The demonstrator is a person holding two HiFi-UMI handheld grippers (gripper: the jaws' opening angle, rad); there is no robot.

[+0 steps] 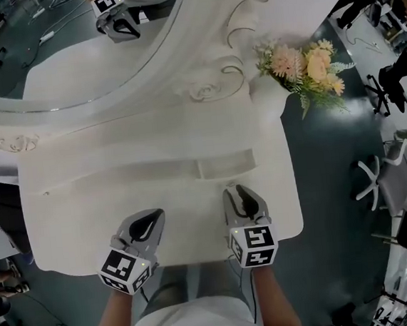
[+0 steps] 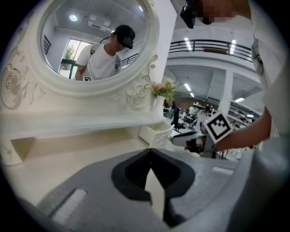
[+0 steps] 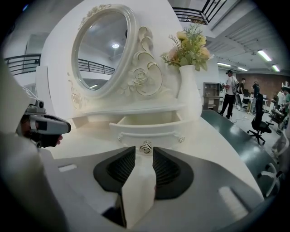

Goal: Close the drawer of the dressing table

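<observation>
The white dressing table (image 1: 88, 227) has one small drawer (image 1: 224, 165) pulled out under the shelf, right of the middle. In the right gripper view the drawer (image 3: 147, 124) stands open, and its ring knob (image 3: 145, 147) lies just beyond the tips of my right gripper (image 3: 144, 149), whose jaws stand a little apart with nothing between them. That gripper (image 1: 238, 189) hovers over the tabletop right in front of the drawer. My left gripper (image 1: 153, 215) rests further left over the tabletop, its jaws meeting at the tip (image 2: 150, 152), empty.
An oval mirror (image 1: 70, 42) in a carved frame rises behind the shelf. A white vase of flowers (image 1: 301, 63) stands at the table's right end, close to the drawer. Office chairs (image 1: 377, 178) stand on the dark floor to the right.
</observation>
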